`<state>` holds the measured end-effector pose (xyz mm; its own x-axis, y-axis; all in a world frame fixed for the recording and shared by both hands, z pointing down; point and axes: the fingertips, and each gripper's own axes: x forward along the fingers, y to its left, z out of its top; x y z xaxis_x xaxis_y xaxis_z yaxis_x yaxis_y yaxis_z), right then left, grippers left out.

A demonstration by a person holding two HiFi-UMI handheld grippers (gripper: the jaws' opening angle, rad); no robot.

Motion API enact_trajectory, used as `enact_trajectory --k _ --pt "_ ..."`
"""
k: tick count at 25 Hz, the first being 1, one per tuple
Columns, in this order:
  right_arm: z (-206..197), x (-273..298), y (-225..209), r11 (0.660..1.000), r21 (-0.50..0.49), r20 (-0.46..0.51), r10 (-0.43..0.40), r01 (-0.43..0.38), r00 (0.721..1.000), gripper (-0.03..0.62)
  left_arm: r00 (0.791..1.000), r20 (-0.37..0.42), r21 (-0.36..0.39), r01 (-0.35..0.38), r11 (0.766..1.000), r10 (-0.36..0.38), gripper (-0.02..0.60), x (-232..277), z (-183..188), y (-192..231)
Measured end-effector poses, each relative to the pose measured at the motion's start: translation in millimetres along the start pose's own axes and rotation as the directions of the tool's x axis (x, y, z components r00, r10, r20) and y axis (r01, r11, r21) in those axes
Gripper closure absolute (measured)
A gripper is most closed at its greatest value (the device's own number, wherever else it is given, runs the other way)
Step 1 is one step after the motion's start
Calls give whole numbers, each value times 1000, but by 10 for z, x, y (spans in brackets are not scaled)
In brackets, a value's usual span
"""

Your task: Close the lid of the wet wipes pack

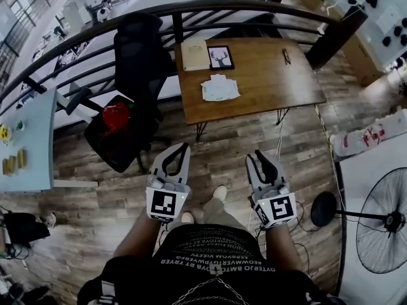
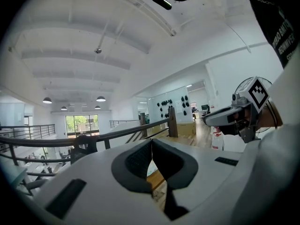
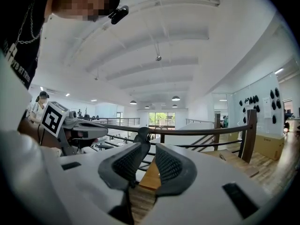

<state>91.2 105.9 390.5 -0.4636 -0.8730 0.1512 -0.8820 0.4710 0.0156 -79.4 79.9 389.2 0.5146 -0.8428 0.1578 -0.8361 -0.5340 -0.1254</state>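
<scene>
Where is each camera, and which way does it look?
Head view: on the person's head, looking down at the table; shows left gripper, right gripper, shirt.
Left gripper view: rides that gripper, looks along its jaws; right gripper beside.
Right gripper view: rides that gripper, looks along its jaws; left gripper beside.
All share the railing.

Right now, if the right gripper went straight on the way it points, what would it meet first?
Nothing close. The right gripper is open and empty, with only air just ahead. The wooden table shows between its jaws, so it would probably meet that table's near edge first, though depth is unclear.
</scene>
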Motion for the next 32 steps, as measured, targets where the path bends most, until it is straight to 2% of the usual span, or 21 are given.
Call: enact_trajectory --k 7,14,21,32 --pt "-118 145 -138 1000 18 -30 9 -8 1000 494 999 -30 -20 18 1000 -19 554 241 -129 -30" --pt "20 270 -338 1000 21 -21 10 -10 1000 494 1000 -9 -7 6 1000 -6 554 467 68 61" --pt "239 422 -629 999 -7 15 40 -40 999 494 999 5 -1 -37 999 37 554 724 248 118" --pt "220 596 -1179 994 -4 32 108 -108 994 493 994 7 17 -111 994 111 554 1179 394 6"
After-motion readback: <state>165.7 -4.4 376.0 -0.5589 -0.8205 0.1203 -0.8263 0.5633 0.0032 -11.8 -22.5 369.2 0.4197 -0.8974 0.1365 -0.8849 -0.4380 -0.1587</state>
